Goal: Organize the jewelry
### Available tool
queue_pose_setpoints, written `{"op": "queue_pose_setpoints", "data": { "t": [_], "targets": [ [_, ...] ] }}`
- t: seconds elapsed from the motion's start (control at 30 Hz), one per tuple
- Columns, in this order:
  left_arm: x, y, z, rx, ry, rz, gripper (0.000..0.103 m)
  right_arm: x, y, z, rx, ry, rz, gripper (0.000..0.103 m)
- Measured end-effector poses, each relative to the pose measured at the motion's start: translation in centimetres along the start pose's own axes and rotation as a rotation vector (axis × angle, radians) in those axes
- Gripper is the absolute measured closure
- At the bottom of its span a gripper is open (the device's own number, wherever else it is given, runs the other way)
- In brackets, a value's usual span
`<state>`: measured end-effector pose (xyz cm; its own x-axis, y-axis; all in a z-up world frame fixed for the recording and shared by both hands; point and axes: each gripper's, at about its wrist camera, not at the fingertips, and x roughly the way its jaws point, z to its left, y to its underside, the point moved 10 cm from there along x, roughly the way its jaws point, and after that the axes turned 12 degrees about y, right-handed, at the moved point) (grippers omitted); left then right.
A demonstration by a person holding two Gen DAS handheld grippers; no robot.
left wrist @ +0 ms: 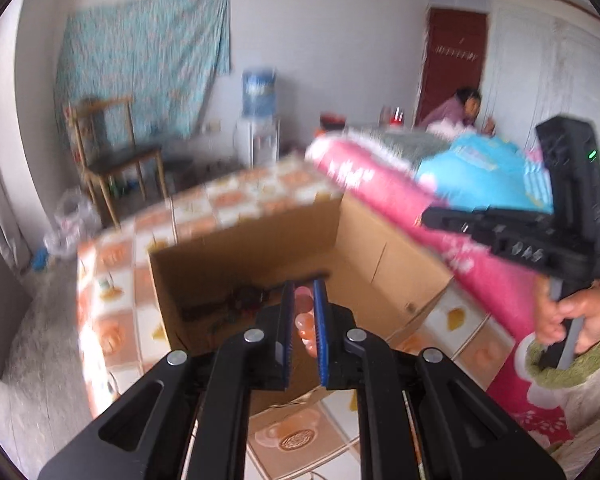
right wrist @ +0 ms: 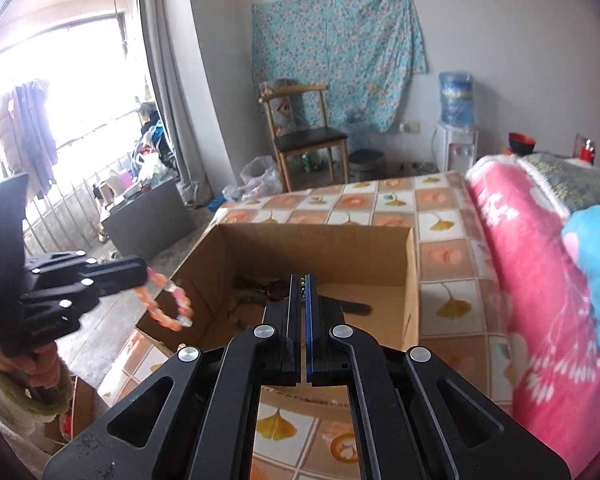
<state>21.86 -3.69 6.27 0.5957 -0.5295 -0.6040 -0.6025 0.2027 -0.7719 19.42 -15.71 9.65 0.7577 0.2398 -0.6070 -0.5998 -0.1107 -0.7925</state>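
Observation:
A pink and orange bead bracelet (left wrist: 304, 320) is clamped between the blue pads of my left gripper (left wrist: 304, 284), above an open cardboard box (left wrist: 259, 232). In the right wrist view the left gripper (right wrist: 143, 274) sits at the left edge, and the bracelet (right wrist: 167, 308) dangles from its tip beside the box (right wrist: 320, 244). My right gripper (right wrist: 302, 278) is shut over the box. A few tiny coloured beads show in its slit, and I cannot tell whether they are pinched. The left wrist view shows the right gripper (left wrist: 426, 216) at the right. Dark jewelry (right wrist: 271, 288) and a black strap (right wrist: 348, 306) lie in the box.
The box rests on a bed with an orange-checked sheet (right wrist: 444, 256). A rolled pink quilt (right wrist: 532, 280) lies along its right side. A wooden chair (right wrist: 304, 136) and a water dispenser (right wrist: 456, 140) stand by the far wall. A person (left wrist: 460, 108) sits at the back.

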Motion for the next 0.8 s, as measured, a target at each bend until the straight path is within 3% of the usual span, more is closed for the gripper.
{"op": "queue_pose_setpoints", "data": {
  "t": [0.2,0.4,0.63,0.8],
  "targets": [
    [5.8,4.4,4.2,-0.086,0.001,0.222,0.094,4.1,1.9,0.1,0.011,-0.026,0.102,0.103],
    [7.8,6.4,5.5,-0.107,-0.003,0.324,0.093,5.8,2.8,-0.4,0.029,-0.018,0.144,0.103],
    [7.6,6.1,6.3,-0.088,-0.038,0.312,0.093,6.6,3.0,-0.7,0.018,0.009,0.171,0.103],
    [5.7,4.9,6.9,-0.137,-0.043,0.230,0.088,6.8,3.1,-0.7,-0.008,0.038,0.186,0.103]
  ]
}}
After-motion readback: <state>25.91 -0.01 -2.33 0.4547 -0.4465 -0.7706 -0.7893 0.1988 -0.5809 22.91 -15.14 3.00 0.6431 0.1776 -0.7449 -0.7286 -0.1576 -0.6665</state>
